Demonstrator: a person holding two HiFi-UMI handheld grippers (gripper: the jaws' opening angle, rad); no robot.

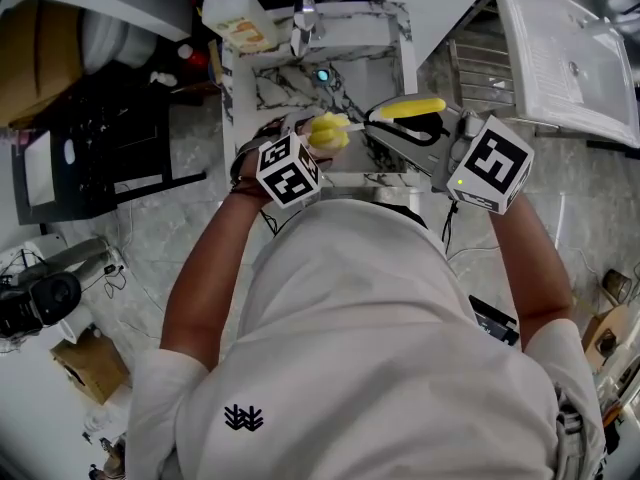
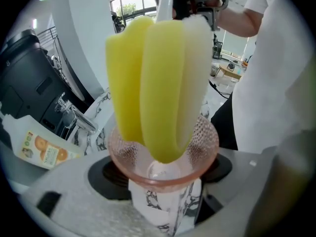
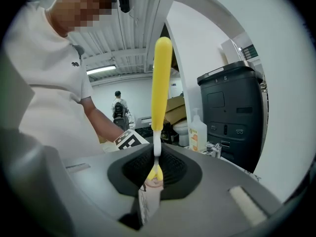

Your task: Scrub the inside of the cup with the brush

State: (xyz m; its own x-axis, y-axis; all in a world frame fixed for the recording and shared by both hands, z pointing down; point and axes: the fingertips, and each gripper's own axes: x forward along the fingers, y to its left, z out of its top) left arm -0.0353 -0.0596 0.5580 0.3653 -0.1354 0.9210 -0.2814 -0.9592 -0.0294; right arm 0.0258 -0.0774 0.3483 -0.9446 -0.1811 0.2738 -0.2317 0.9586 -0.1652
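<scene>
Left gripper (image 2: 165,201): jaws set wide, clamped round pink cup (image 2: 203,141), held over marble sink (image 1: 300,78) at person's 12 o'clock. Cup looks like thin dimpled glass: likely light, brittle, slick when wet, so hold body, not rim. Sponge head (image 2: 158,83), yellow and white, soft, dips in from 12 o'clock, tip past rim, short of bottom. Right gripper (image 3: 154,181) pinched on white stem; stiff brush handle (image 3: 161,78) rises to 12 o'clock.

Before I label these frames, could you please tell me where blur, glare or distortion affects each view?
Head view: fisheye bends the edges, lighting even. Left gripper view: the brush sponge looms close and soft in the cup; windows glare. Right gripper view: brush handle sharp, corners dark.
</scene>
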